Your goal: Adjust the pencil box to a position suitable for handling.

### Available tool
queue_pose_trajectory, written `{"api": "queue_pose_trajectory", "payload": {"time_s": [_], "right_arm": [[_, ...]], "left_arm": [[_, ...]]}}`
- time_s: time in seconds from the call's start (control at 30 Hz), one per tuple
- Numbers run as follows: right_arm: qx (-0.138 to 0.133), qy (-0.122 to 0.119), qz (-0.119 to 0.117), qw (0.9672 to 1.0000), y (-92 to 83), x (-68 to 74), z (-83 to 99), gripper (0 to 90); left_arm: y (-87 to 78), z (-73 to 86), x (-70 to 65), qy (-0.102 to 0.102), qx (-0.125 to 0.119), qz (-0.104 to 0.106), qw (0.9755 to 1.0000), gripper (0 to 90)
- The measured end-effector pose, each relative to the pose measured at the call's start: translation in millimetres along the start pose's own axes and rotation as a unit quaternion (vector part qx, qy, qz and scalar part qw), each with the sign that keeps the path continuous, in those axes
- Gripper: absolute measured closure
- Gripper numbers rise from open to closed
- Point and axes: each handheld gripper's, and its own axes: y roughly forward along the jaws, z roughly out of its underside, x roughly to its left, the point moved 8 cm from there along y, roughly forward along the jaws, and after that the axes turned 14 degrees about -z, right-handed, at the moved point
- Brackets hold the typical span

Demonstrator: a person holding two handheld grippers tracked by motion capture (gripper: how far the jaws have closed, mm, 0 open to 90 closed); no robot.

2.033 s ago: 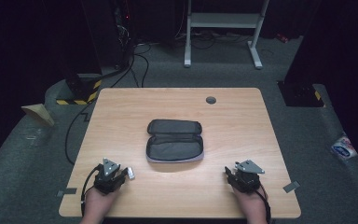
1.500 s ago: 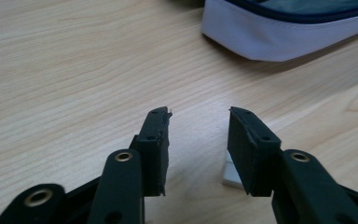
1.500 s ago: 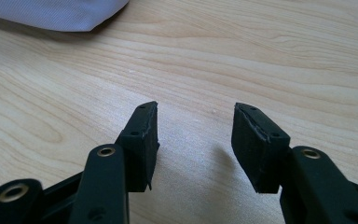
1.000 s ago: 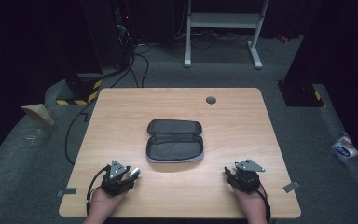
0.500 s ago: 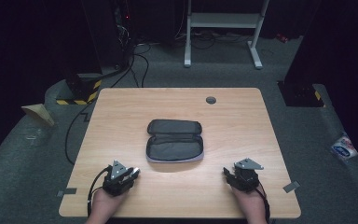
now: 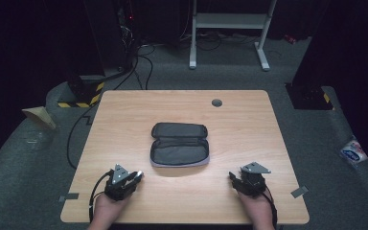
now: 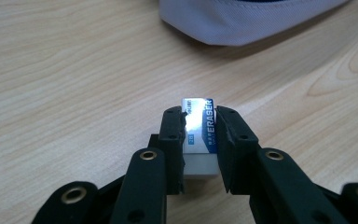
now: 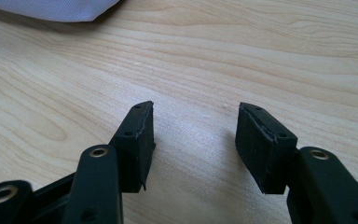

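Observation:
A white eraser (image 7: 198,126) in a blue-and-white printed sleeve lies on the wooden table (image 6: 124,110) near its front left. My left gripper (image 7: 199,116) has just been closing, and its pads now press the eraser's two sides. In the high view the left gripper (image 6: 133,177) points right, toward the case. A dark grey pencil case (image 6: 179,143) lies unzipped and spread flat at the table's middle. My right gripper (image 8: 193,116) has just been opening its jaws, with only bare wood between them. In the high view the right gripper (image 6: 233,178) sits at the front right.
The case's pale lower edge (image 7: 242,18) lies just beyond the eraser, and its corner (image 8: 51,9) shows at the top left of the right gripper view. A round grommet (image 6: 216,102) sits near the table's far edge. Cables and a metal stand are on the floor behind.
The left hand shifted a little to the right early on, and its jaws closed on the eraser. The right hand stayed put while its jaws spread slightly.

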Motion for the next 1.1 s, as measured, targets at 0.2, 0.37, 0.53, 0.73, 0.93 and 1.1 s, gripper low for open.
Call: {"api": "queue_pose_trajectory", "payload": {"time_s": [0.2,0.37,0.53,0.73,0.93,1.1], "right_arm": [[0.0,-0.001,0.0,1.0,0.3,-0.2,-0.3,46.3],[0.0,-0.001,0.0,1.0,0.3,-0.2,-0.3,46.3],[0.0,-0.001,-0.001,1.0,0.4,0.0,-0.3,45.8],[0.0,-0.002,-0.002,1.0,0.5,0.2,-0.4,45.1],[0.0,-0.001,-0.001,1.0,0.5,0.4,-0.4,45.1],[0.0,-0.003,-0.001,1.0,0.9,-0.1,-0.7,45.1]], "left_arm": [[-4.4,-4.7,4.0,-0.013,-0.015,-0.002,0.9998,72.9],[-7.5,-8.5,5.0,-0.018,-0.026,-0.005,0.9995,72.9],[-11.9,-14.5,1.9,-0.018,-0.035,0.0,0.9992,72.9],[-18.2,-24.5,0.9,-0.02,-0.053,-0.002,0.9984,72.9],[-18.6,-27.6,0.4,-0.022,-0.057,-0.001,0.9982,72.9],[-15.8,-34.3,-1.0,-0.024,-0.061,0.0,0.9979,72.9]]}}
